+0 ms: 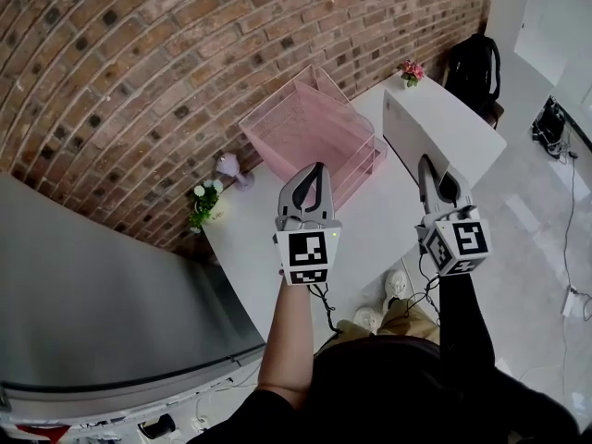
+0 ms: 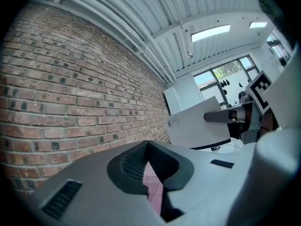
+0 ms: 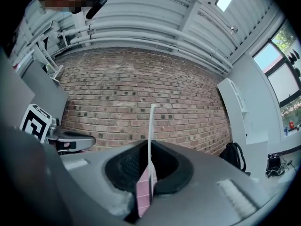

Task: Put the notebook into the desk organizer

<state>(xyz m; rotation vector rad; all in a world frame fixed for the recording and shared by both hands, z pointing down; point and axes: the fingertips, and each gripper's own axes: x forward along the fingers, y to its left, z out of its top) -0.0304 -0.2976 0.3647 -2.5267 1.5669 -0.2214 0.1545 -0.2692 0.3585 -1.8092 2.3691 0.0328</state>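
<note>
- Right gripper [image 1: 435, 176], head view: jaws were clamped on the lower edge of the white notebook [image 1: 444, 123], which stood upright above the white table [image 1: 268, 239], just right of the pink wire desk organizer [image 1: 310, 123] and not in it.
- Head view: left gripper [image 1: 313, 176] was held up beside it with jaws together and nothing in them. Both pointed away toward the brick wall [image 1: 139, 72]. The left forearm was bare, the right one in a dark sleeve.
- Head view: the only markings were black-and-white square markers on each gripper's cube.
- Left gripper view: left gripper [image 2: 146, 144] had its pads meeting at the tip, with nothing between them. The notebook [image 2: 197, 124] was off to the right, pinched by the right gripper [image 2: 225, 116]. A small printed label near the notebook's left edge was too small to read.
- Right gripper view: right gripper [image 3: 149, 142] was closed on the notebook [image 3: 150, 126], seen edge-on as a thin white strip rising from the pads. The left gripper [image 3: 70, 139] and its marker cube [image 3: 35, 121] were at the left, a black backpack [image 3: 233, 152] at the right.
</note>
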